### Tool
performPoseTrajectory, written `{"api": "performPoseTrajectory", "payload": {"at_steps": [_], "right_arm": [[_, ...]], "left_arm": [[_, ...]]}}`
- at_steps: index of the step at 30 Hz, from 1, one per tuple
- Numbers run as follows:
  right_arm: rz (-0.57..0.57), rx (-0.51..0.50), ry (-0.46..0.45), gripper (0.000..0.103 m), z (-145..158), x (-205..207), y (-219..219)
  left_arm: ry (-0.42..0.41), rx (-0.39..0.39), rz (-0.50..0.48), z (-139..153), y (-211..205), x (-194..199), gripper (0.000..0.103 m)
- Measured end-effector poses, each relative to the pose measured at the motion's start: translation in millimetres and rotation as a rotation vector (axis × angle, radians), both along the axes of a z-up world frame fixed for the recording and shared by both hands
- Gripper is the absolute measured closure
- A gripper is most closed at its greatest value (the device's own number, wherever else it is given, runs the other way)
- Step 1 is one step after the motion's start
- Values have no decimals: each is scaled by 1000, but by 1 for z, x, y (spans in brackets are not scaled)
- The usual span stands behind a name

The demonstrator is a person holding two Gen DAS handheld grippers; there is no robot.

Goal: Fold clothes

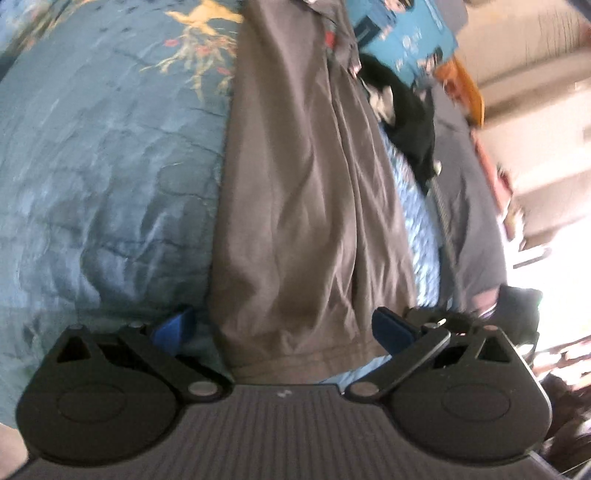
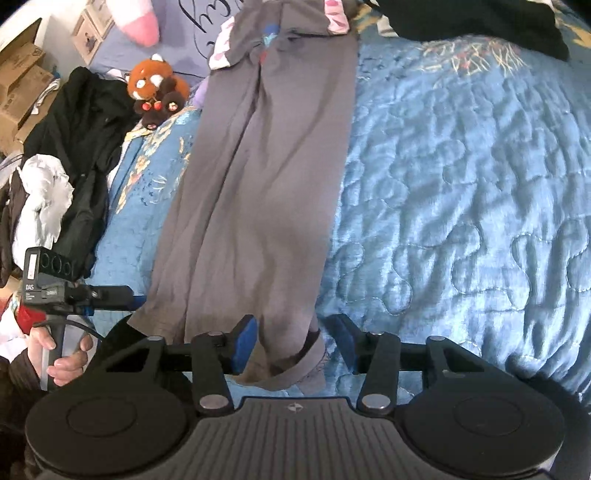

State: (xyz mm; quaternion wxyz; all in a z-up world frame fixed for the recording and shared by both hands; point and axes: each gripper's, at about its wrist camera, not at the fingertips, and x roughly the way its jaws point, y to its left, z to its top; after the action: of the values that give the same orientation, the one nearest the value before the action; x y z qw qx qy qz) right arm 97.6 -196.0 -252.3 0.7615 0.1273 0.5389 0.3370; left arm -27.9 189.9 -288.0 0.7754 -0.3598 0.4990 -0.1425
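Note:
Grey trousers (image 1: pixel 303 192) lie stretched lengthwise on a blue quilted bedspread (image 1: pixel 103 177), legs folded together. My left gripper (image 1: pixel 284 328) is open, its blue pads on either side of the hem end (image 1: pixel 295 354). In the right wrist view the same trousers (image 2: pixel 258 177) run away from me. My right gripper (image 2: pixel 295 339) is open, its pads straddling the dark cuff (image 2: pixel 303 362) at the right side of the hem. The left gripper (image 2: pixel 125 299) shows at the hem's left corner, held by a hand (image 2: pixel 62 354).
A black garment (image 1: pixel 410 114) and a teal printed cloth (image 1: pixel 406 33) lie beyond the trousers. A pile of dark and white clothes (image 2: pixel 55 166), a red panda plush (image 2: pixel 155 88) and cardboard boxes (image 2: pixel 18 81) sit at the left. Another black garment (image 2: pixel 472 22) lies at the top right.

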Motion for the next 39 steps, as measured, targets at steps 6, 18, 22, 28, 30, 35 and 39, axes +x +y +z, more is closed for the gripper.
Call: {"api": "performPoseTrajectory", "payload": {"at_steps": [6,18,22,28,30,35,39], "right_arm": [[-41,-23,21,96,-1,-3,-1],[-89,16,-19,98,23,-18,-2],[-76,5,-38,98,37,-23,1],[-54,-27,-54,98,55,-34,1],[-63,-21,-36,98,57,-39,-4],[-80,-21,32,98,54,-61,-20],[-91,-23,88,98,50,-81,-33]], "left_arm": [[44,7,55,0,7,-5,44],[52,29,75,13,-5,-8,101],[24,122,54,41,-11,-14,101],[-17,177,21,73,-21,-28,101],[-13,170,19,76,-20,-41,101],[8,187,-40,82,-28,-75,101],[51,202,-85,83,-37,-103,101]]}}
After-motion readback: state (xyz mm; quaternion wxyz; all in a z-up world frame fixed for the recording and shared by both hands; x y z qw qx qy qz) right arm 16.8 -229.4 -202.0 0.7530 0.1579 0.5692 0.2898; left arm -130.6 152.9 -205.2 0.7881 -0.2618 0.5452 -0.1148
